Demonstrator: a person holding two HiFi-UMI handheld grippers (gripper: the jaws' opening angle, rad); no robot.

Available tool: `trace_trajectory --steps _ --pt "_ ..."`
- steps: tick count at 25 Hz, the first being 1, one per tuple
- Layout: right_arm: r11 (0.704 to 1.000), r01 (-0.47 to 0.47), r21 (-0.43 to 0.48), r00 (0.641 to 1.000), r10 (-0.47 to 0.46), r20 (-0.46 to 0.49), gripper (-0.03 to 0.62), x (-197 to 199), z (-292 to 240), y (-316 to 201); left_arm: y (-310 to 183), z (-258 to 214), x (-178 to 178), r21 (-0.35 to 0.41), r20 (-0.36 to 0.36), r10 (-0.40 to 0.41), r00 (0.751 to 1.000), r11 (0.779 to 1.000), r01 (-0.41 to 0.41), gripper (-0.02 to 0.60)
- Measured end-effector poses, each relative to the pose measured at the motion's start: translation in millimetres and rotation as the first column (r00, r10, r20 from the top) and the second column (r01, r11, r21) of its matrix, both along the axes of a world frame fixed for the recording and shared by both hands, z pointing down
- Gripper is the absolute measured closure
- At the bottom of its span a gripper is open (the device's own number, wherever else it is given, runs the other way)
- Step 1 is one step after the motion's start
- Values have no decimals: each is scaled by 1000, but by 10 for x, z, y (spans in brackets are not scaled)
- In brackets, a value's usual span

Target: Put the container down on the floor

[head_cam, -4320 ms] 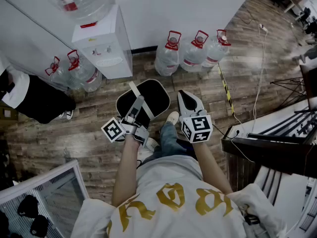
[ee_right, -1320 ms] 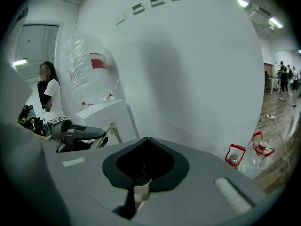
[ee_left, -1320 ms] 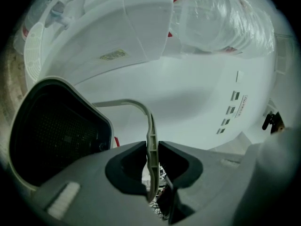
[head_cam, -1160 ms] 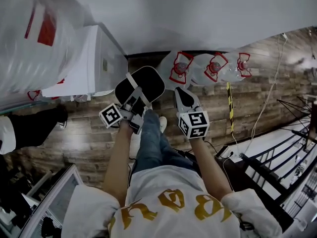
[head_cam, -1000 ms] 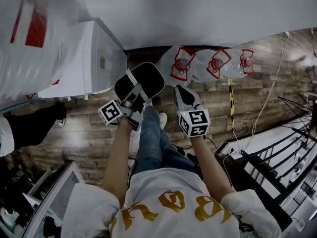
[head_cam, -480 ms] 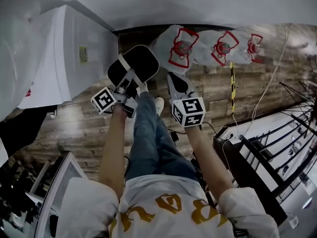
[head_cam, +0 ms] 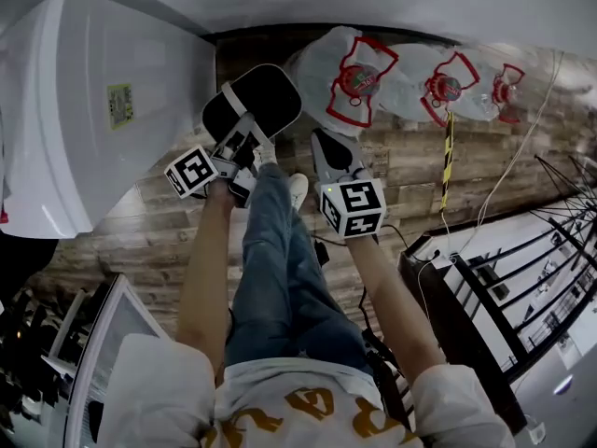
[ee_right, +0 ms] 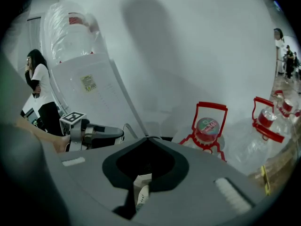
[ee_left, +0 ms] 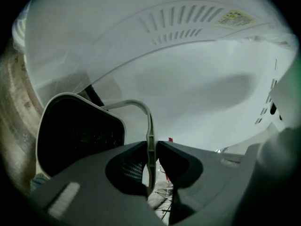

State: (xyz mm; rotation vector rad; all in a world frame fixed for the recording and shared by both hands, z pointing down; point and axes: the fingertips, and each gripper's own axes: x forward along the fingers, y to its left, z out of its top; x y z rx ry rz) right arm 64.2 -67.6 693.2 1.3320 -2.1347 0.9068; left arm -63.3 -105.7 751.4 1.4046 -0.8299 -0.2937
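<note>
The container [head_cam: 256, 101] is a black bin with a white rim and a white bail handle [head_cam: 235, 110]. It hangs tilted from my left gripper [head_cam: 239, 146], between the water dispenser and the bottles. In the left gripper view the jaws are shut on the thin handle [ee_left: 146, 121], and the bin's dark mouth [ee_left: 75, 135] shows at the left. Whether the bin touches the floor is hidden. My right gripper [head_cam: 326, 149] is beside it to the right, shut and holding nothing. In the right gripper view its jaws [ee_right: 147, 138] meet at the tips.
A white water dispenser [head_cam: 93, 129] stands close on the left. Three large water bottles with red caps [head_cam: 359, 75] lie along the wall at the right. My leg and shoe [head_cam: 297, 190] are under the grippers. A black rack [head_cam: 504, 278] stands at the right. A person [ee_right: 40, 93] stands beyond the dispenser.
I have moved closer to the wall and dispenser. Both grippers and the held container have stayed together and shifted slightly up the view. The bottles look nearer.
</note>
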Motion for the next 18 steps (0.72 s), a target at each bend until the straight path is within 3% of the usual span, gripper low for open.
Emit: trace_trajectory --steps 4,7,18 --pt "1000 0 -26 1000 0 12 568 -28 286 55 -82 227 50 -12 -39 -19 999 1000 19 502" --pt "999 -3 -46 1000 3 10 568 -43 494 88 -122 534 -46 -10 42 3 999 1000 -2 502" --pt "995 25 -98 1000 -25 3 568 -119 1131 226 -166 1373 -181 -24 145 45 988 999 -42 500"
